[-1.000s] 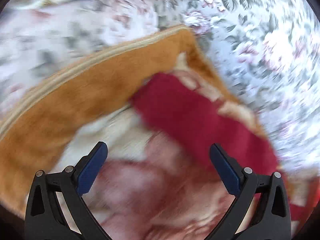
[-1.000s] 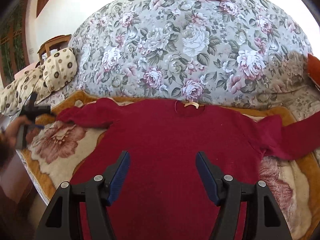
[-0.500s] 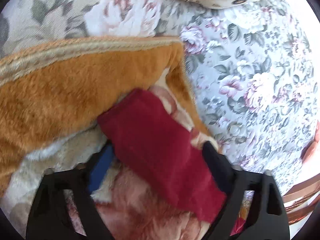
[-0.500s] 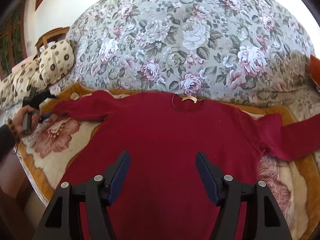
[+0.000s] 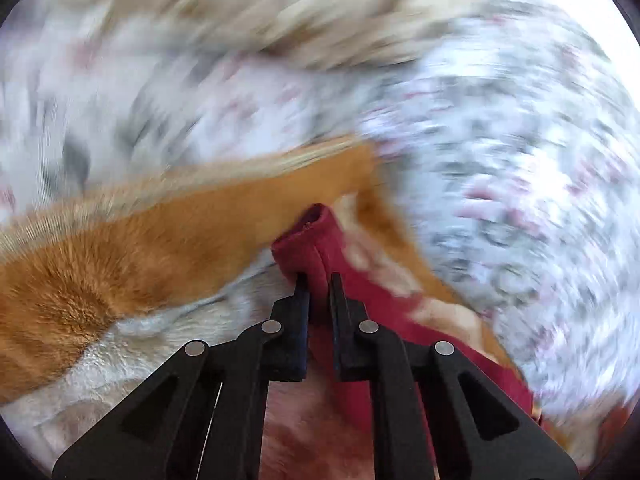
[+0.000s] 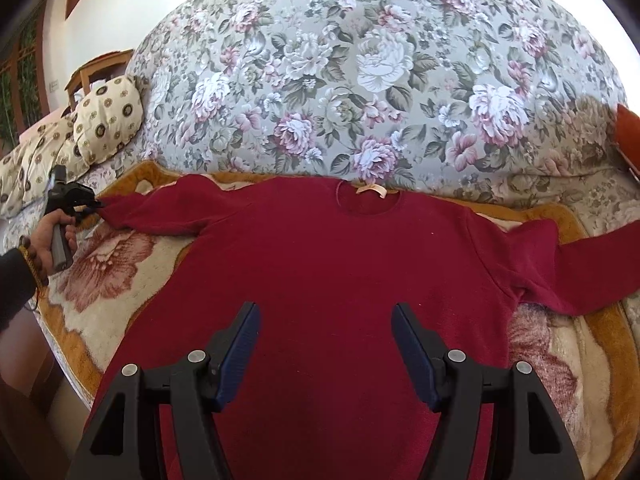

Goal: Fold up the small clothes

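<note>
A dark red sweater [image 6: 332, 264] lies flat, front up, on an orange-edged plush blanket [image 6: 104, 276], its sleeves spread to both sides. My left gripper [image 5: 318, 280] is shut on the cuff of one sleeve [image 5: 310, 228], the cloth pinched between its pads. From the right wrist view that same left gripper [image 6: 86, 202] shows at the far left, held in a hand, at the end of the sweater's left sleeve [image 6: 160, 212]. My right gripper [image 6: 325, 316] hovers open over the sweater's lower body with nothing between its fingers.
A floral bedspread [image 6: 380, 80] rises behind the blanket. Patterned cream pillows [image 6: 104, 124] lie at the left, with a wooden chair [image 6: 96, 68] behind them. An orange cushion [image 6: 628, 136] sits at the right edge. The sweater's other sleeve [image 6: 592, 264] reaches off to the right.
My left gripper closed from wide open onto the sleeve cuff and tilted, blurring its view. The right gripper stayed open over the sweater.
</note>
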Motion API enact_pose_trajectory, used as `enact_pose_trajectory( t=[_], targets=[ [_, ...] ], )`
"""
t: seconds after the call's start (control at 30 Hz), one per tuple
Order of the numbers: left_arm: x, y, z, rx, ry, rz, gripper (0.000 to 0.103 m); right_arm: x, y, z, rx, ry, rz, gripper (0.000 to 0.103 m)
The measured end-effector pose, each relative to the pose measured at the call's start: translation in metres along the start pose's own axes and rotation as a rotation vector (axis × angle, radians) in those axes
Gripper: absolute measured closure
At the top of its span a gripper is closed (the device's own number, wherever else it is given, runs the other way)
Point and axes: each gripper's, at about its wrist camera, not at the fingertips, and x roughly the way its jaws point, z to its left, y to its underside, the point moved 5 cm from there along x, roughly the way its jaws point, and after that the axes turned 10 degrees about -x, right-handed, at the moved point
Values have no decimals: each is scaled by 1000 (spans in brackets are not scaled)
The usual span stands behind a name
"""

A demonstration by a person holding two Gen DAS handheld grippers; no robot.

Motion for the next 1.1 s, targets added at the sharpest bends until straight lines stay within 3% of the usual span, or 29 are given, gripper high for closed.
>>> enact_pose_trajectory(
  t=[0.17,0.3,0.37,0.5,0.67,0.9,0.93,1.0,1.1],
  targets=[
    [-49,59,-92,199,282,43,97,-3,0,-9,45,-9,-14,37],
    [-66,146,-147,358,404,152,97,7,-17,-11,67,-38,-31,37],
    [-68,199,-164,427,437,218,97,15,-35,-13,118,-117,-57,37],
    [-73,276,-188,508,467,284,97,49,-62,-19,260,-274,-58,37],
    [-75,325,-200,595,447,338,97,104,-58,-19,490,-568,-4,37],
    [-71,366,-199,700,451,408,94,133,-47,-3,631,-720,79,36],
    [-75,370,-196,720,455,404,92,137,-45,0,648,-736,101,36],
    [-83,377,-193,741,497,423,74,143,-37,-2,679,-747,145,36],
    [-94,381,-188,729,540,441,58,150,-25,-7,721,-730,193,36]
  ],
)
